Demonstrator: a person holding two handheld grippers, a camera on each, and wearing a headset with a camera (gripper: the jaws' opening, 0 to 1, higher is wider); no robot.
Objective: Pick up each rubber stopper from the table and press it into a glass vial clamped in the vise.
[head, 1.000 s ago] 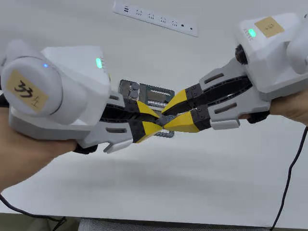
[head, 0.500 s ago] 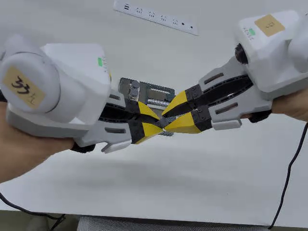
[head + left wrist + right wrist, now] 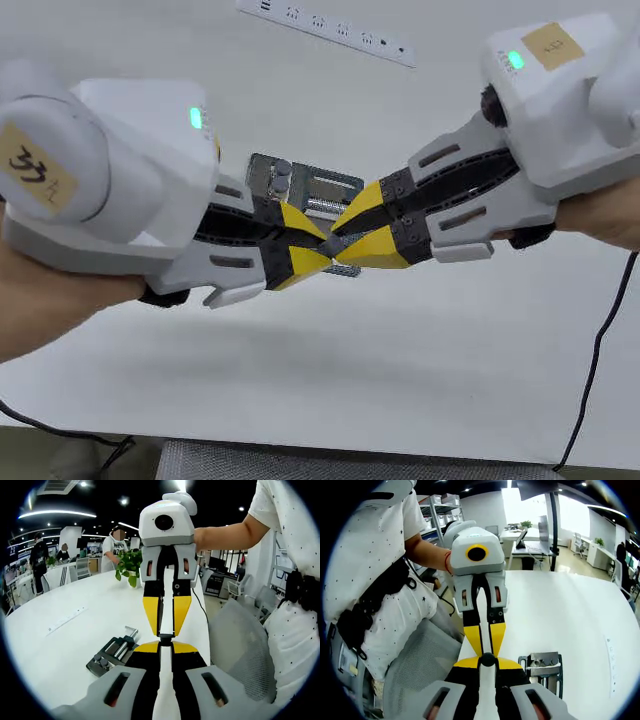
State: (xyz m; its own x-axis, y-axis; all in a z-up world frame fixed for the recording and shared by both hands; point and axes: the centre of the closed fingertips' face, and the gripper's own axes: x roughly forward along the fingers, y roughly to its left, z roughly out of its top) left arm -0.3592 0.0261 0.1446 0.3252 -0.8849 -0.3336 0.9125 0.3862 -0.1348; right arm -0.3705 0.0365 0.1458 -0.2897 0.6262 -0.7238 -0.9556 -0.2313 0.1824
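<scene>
A dark rubber stopper (image 3: 487,659) is held in the air, pinched where two sets of tips meet. Both the left hand-held gripper (image 3: 165,647) and the right hand-held gripper (image 3: 487,666) are closed on it. A vise (image 3: 318,190) is seen on the white surface (image 3: 420,350) behind them.

The head view looks steeply down on the table (image 3: 400,350) from close above. The left gripper view and right gripper view face each other closely above it; all three share the vise (image 3: 310,188).
</scene>
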